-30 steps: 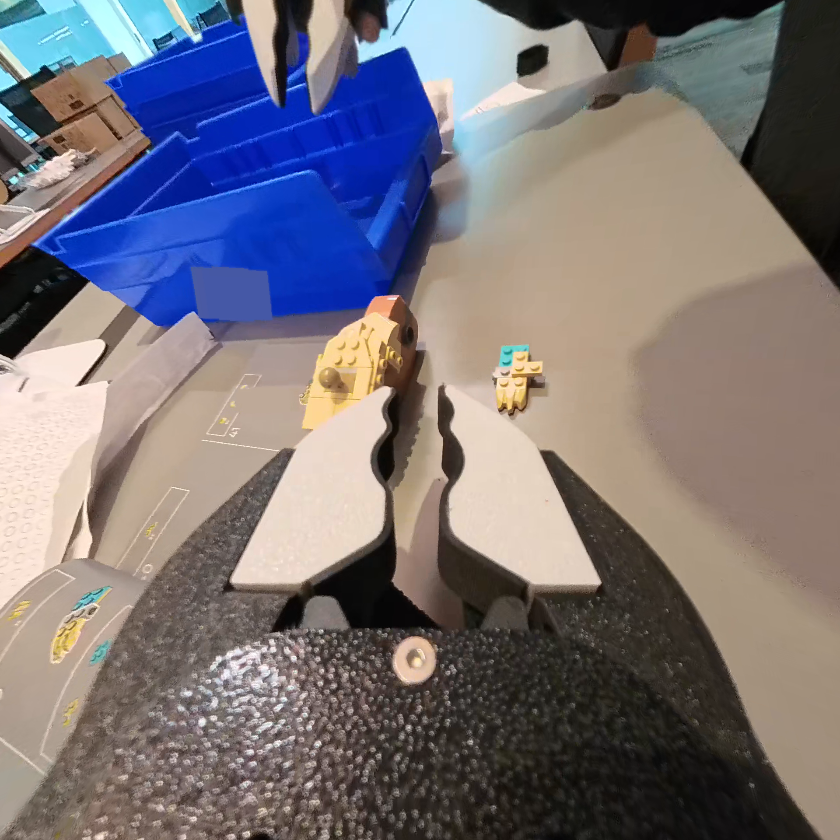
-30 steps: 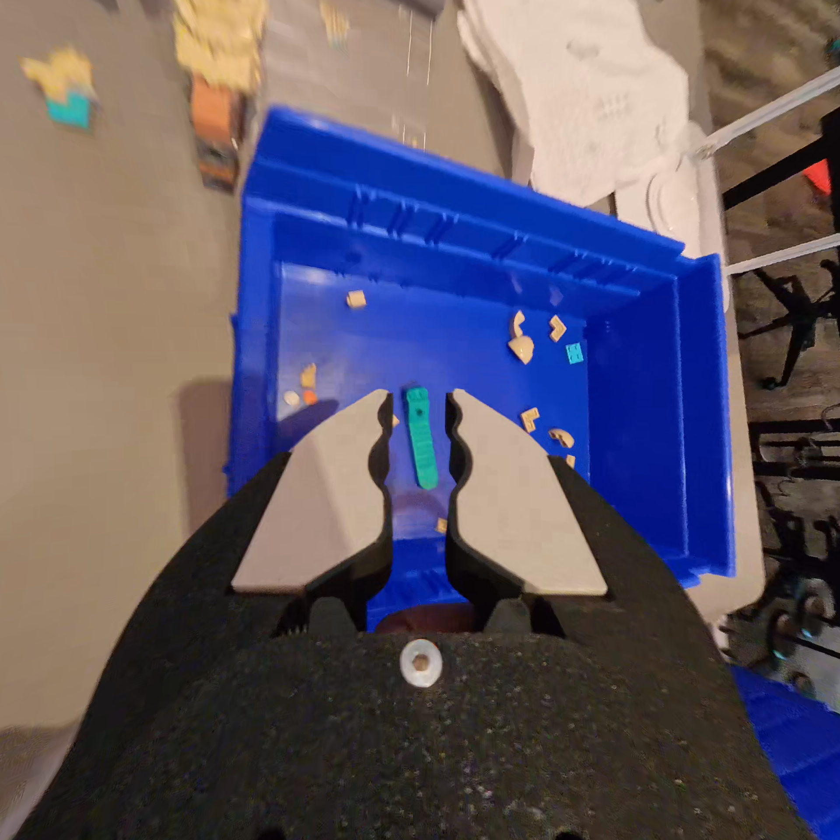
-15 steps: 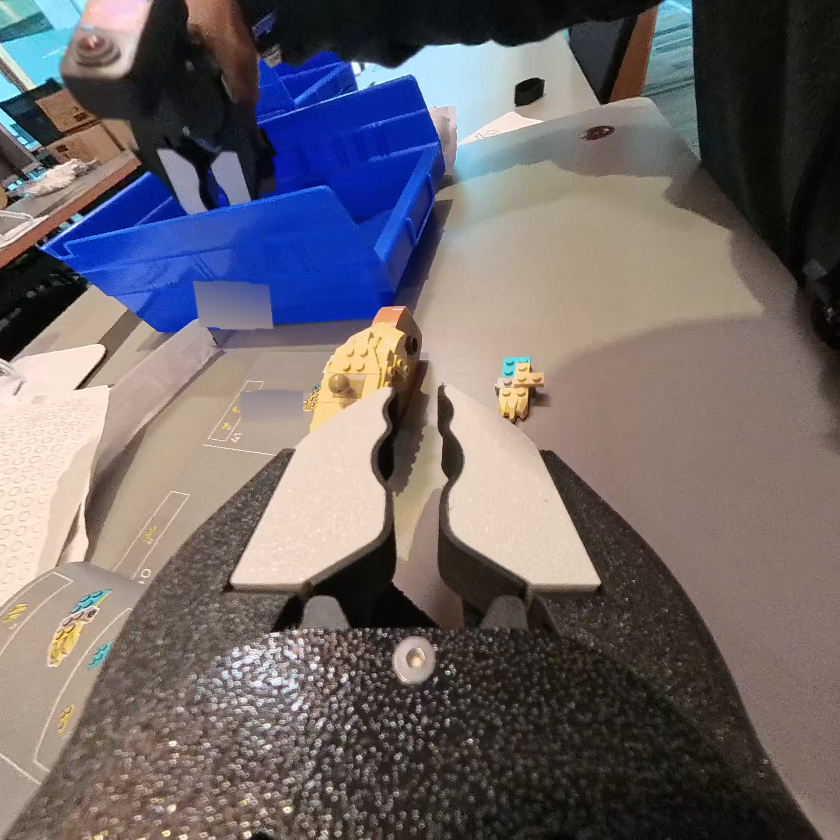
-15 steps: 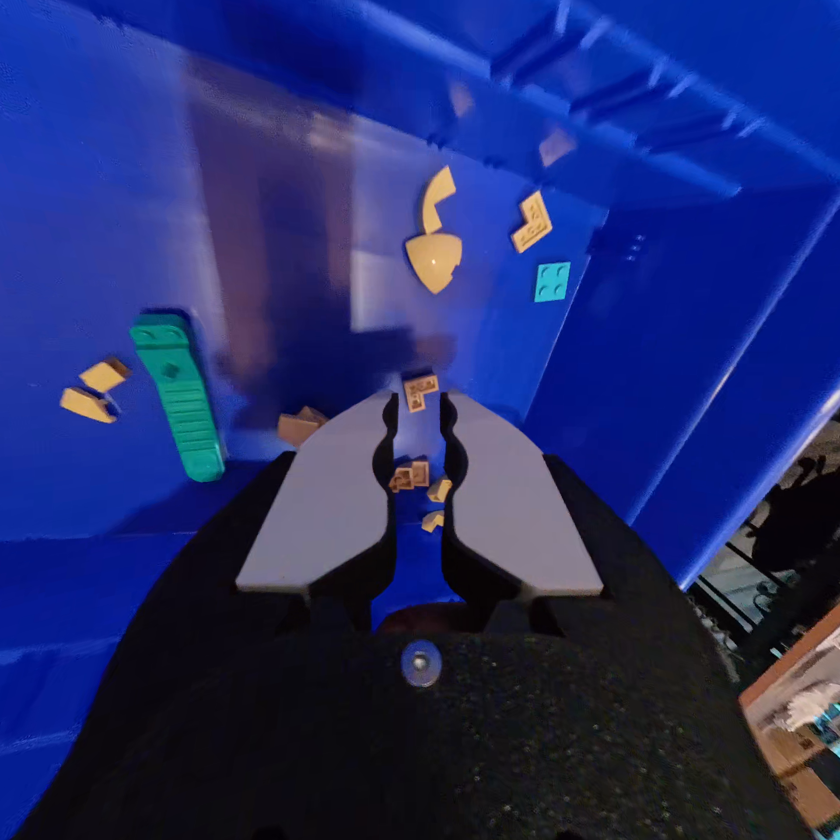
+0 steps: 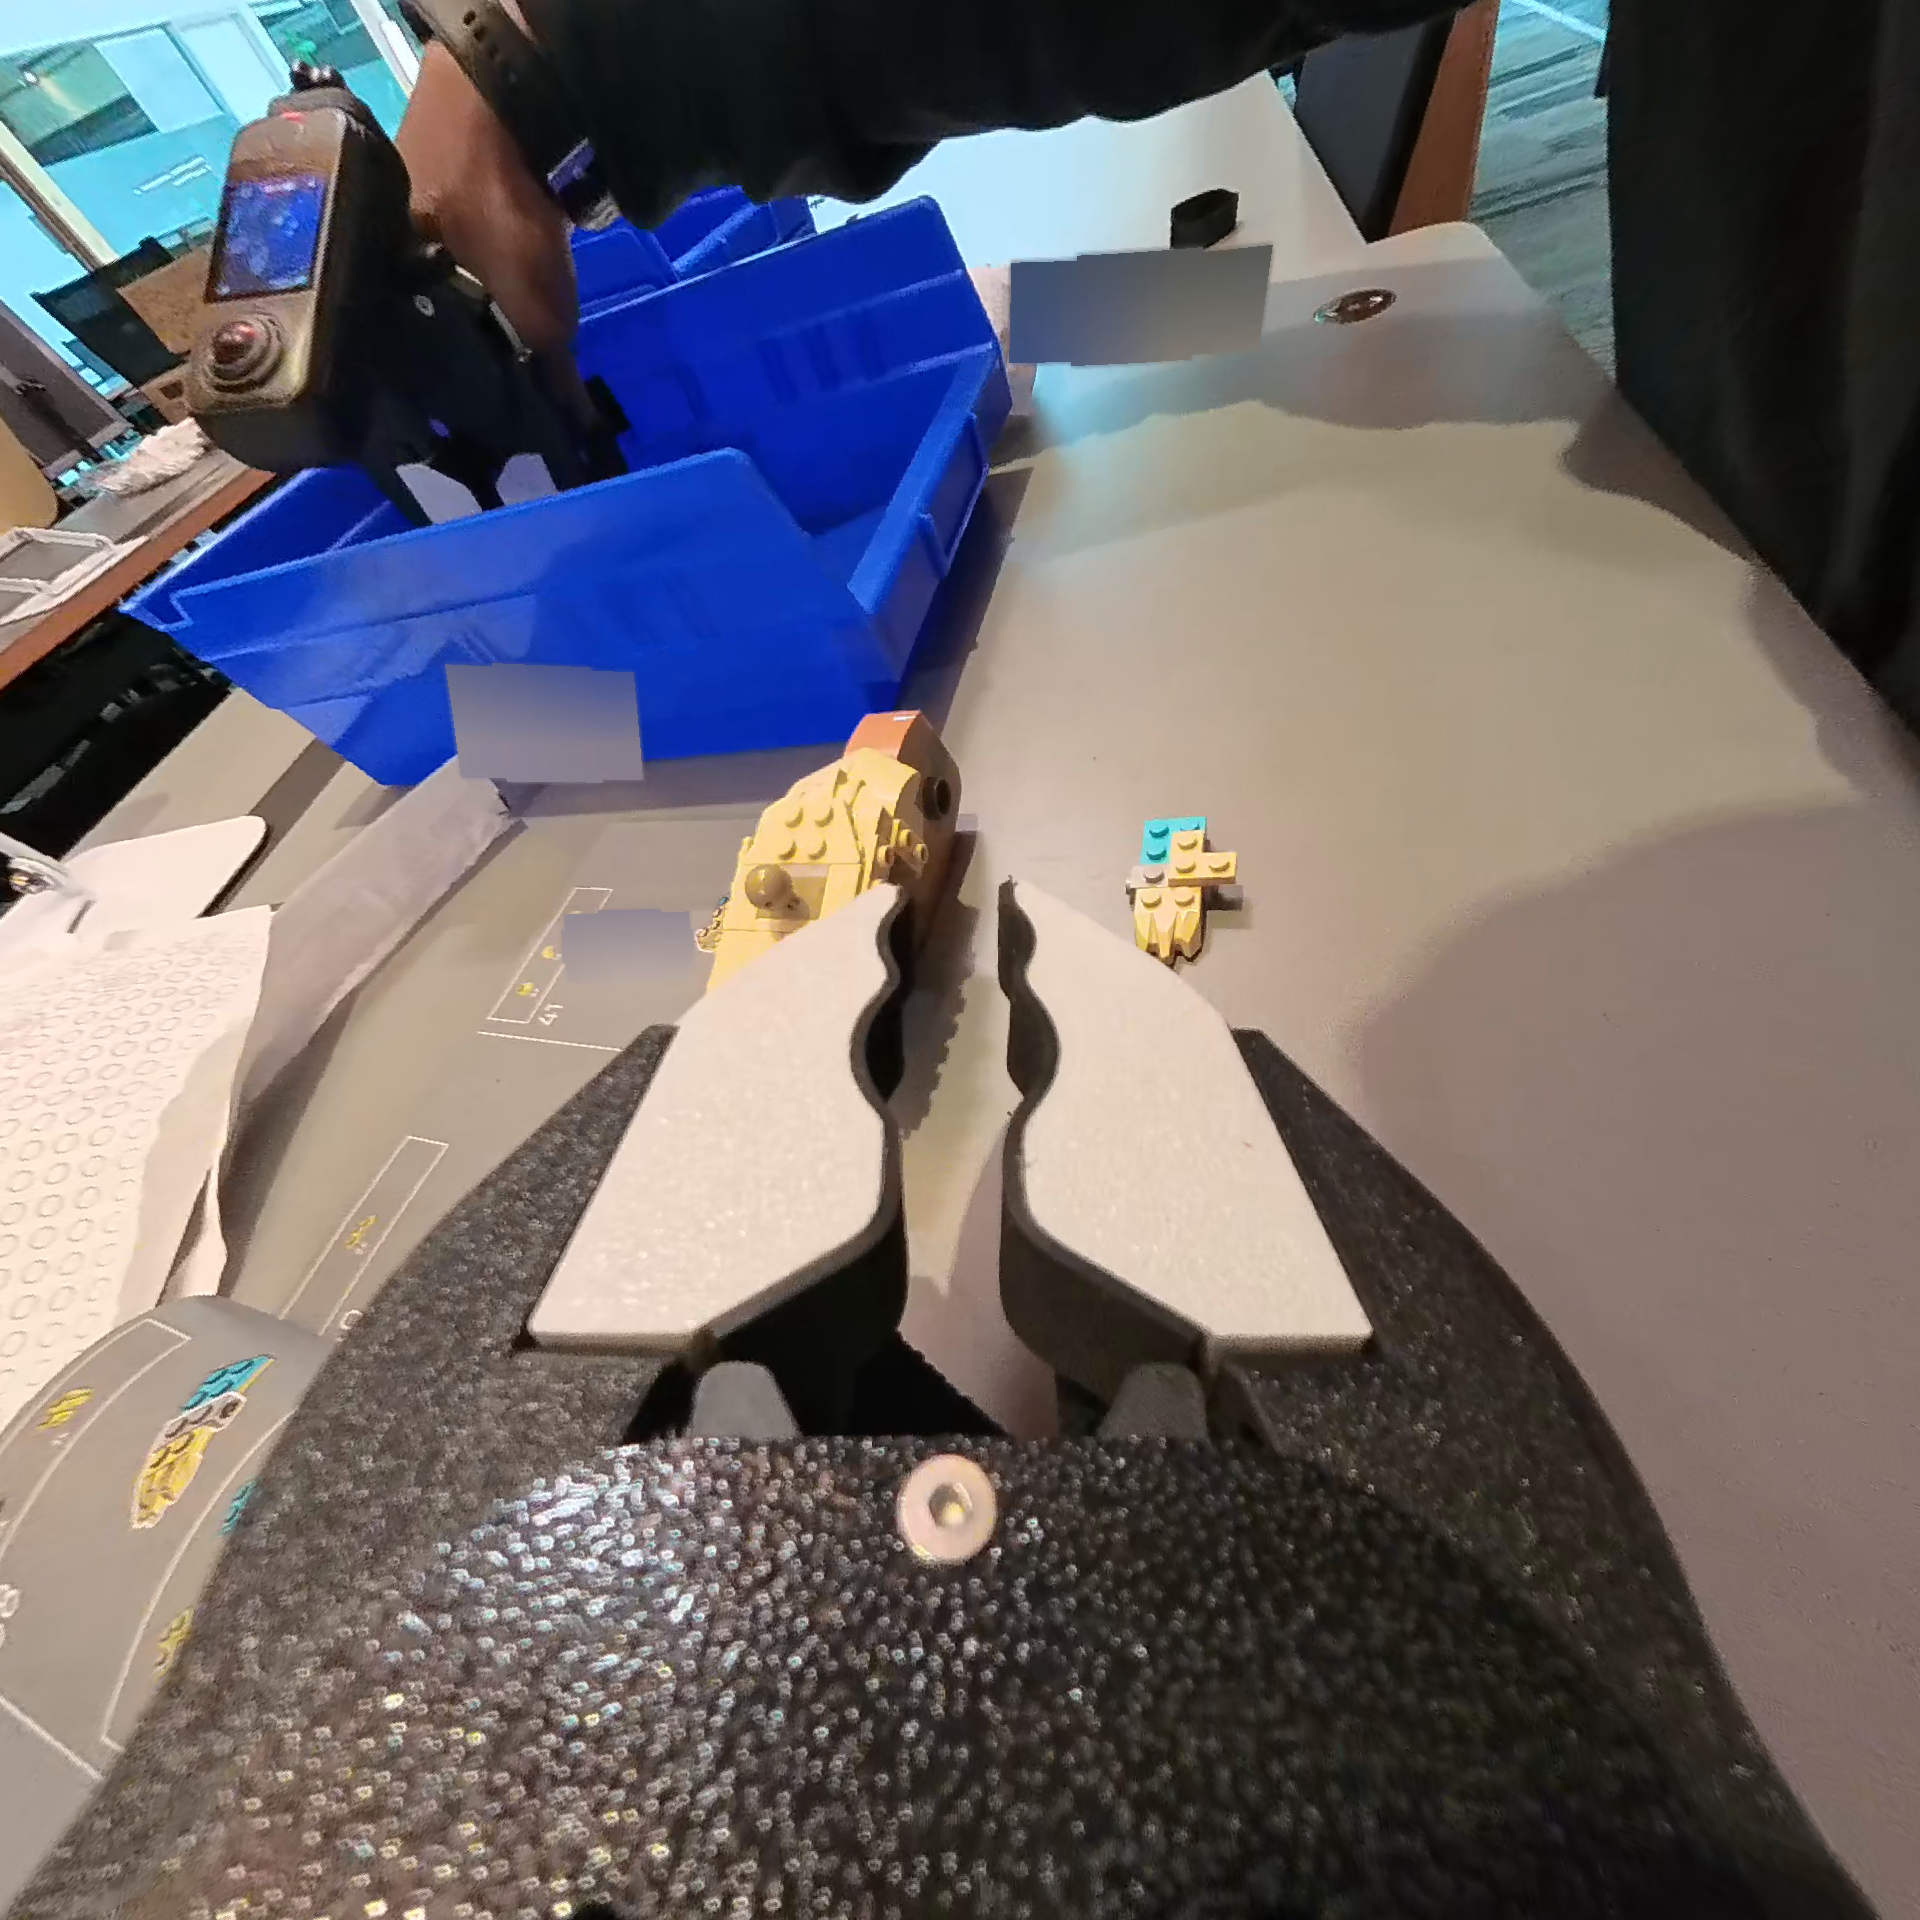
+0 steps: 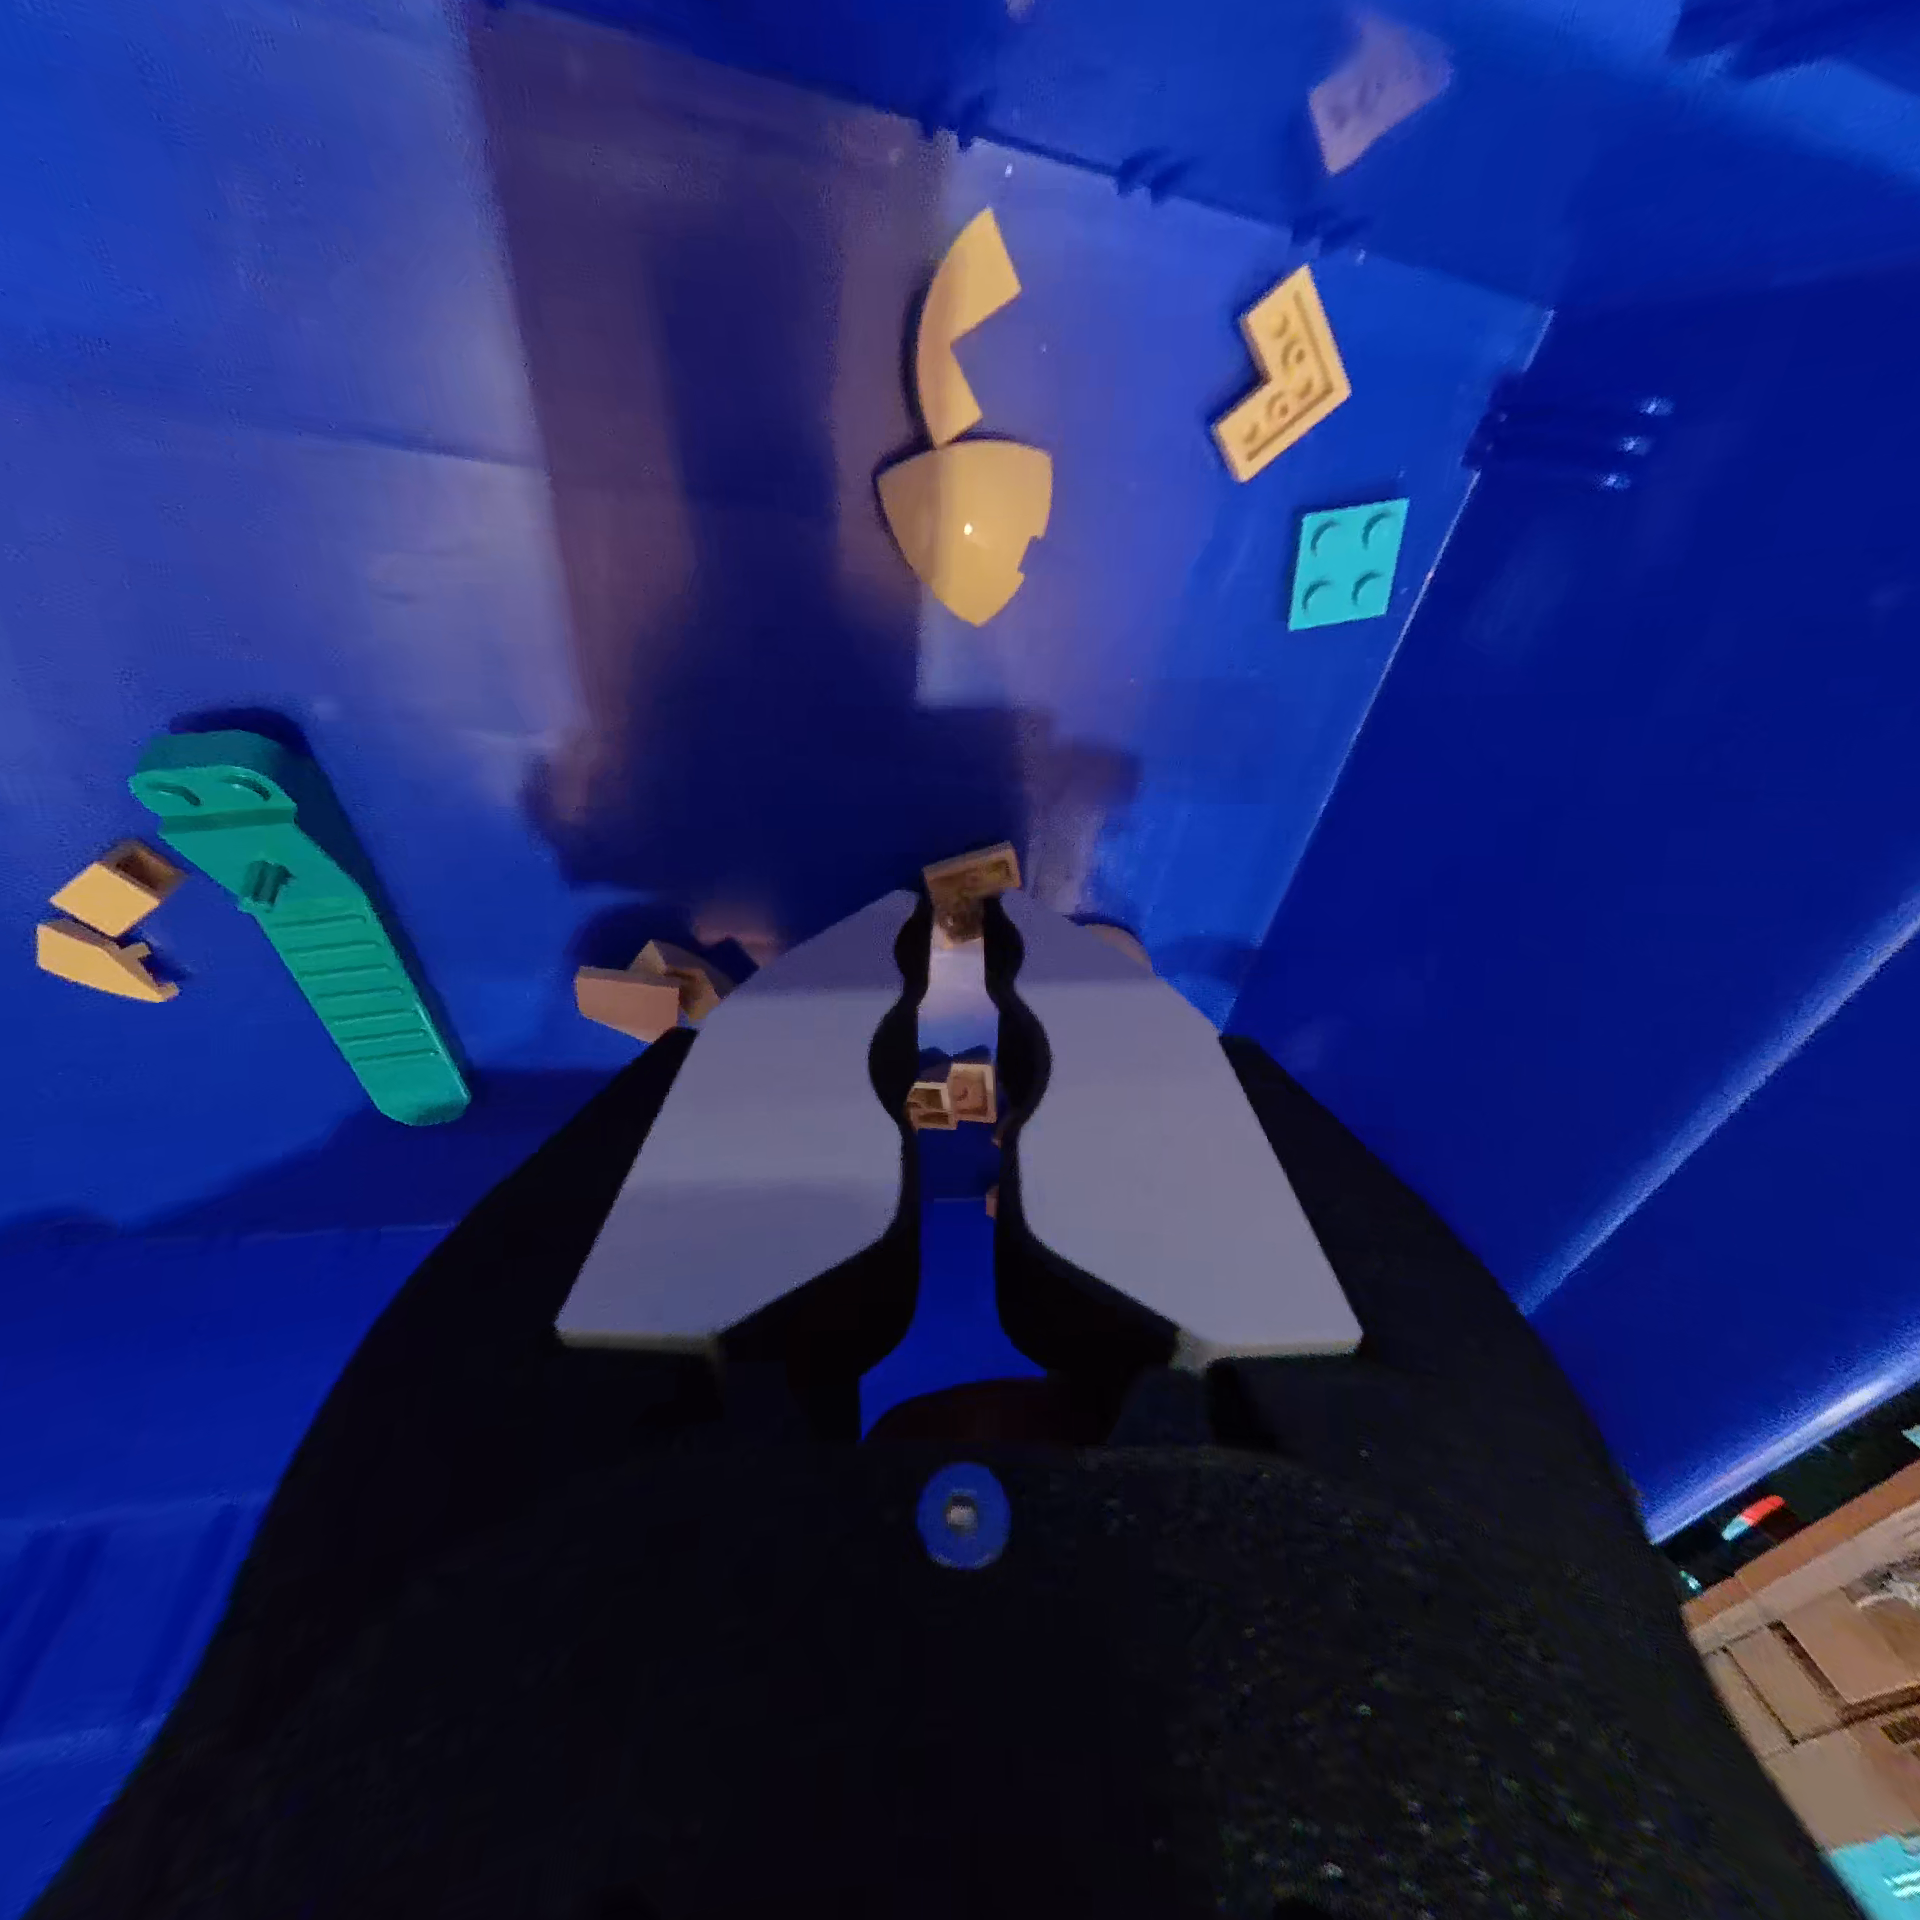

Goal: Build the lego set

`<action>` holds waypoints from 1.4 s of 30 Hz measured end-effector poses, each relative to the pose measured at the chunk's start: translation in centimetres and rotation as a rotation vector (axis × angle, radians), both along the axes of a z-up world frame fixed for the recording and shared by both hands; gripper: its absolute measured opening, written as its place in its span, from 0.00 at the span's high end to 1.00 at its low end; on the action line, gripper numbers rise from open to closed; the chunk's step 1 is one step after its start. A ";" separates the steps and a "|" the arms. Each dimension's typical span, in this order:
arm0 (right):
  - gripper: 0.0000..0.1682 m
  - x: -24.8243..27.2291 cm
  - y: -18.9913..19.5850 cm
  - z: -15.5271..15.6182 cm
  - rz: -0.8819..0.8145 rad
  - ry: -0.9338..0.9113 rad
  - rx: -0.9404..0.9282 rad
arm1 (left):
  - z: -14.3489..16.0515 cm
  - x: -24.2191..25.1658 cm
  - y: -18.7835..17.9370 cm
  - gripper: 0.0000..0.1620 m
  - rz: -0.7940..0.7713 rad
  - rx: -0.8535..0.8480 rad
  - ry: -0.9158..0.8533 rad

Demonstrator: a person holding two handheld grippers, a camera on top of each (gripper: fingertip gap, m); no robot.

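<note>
My right gripper [image 6: 958,909] is down inside the blue bin [image 6: 1579,852], its fingertips closed on a small tan corner plate [image 6: 971,878] on the bin floor. Around it lie a teal brick separator [image 6: 312,935], a tan rounded corner piece [image 6: 971,530], a tan L plate [image 6: 1283,374] and a teal 2x2 plate [image 6: 1345,566]. My left gripper [image 5: 951,904] hovers low over the grey table, slightly open and empty. Just beyond its tips sit the tan lego body with an orange end [image 5: 842,842] and a small teal-and-yellow sub-assembly [image 5: 1184,883].
The blue bin [image 5: 623,603] stands at the back left with more blue bins behind it; the right gripper [image 5: 468,488] dips into it. The instruction sheet [image 5: 416,1091] and a white perforated bag [image 5: 104,1091] lie at the left. A person's dark sleeve reaches across the top. The right tips stand about 9 cm off the teal brick separator [image 6: 312,935].
My right gripper dropped from above the bin to its floor, and its fingers narrowed onto the tan corner plate. My left gripper stayed almost still.
</note>
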State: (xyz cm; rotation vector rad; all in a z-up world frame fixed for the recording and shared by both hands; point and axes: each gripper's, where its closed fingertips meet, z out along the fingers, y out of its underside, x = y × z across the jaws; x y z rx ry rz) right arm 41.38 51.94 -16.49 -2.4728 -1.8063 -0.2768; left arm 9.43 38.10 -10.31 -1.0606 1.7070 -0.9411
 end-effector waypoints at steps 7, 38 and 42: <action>0.94 -1.5 -1.1 1.7 -0.054 0.080 0.050 | 0.3 -0.3 0.0 0.91 0.007 -0.004 -0.020; 0.95 -31.8 -19.8 12.4 -0.121 1.750 0.107 | 7.5 0.6 -4.4 0.86 -0.085 -0.327 -0.357; 0.95 -32.7 -20.9 11.3 -0.097 1.716 -0.034 | 6.2 -0.9 -6.1 0.86 -0.248 -0.164 -0.296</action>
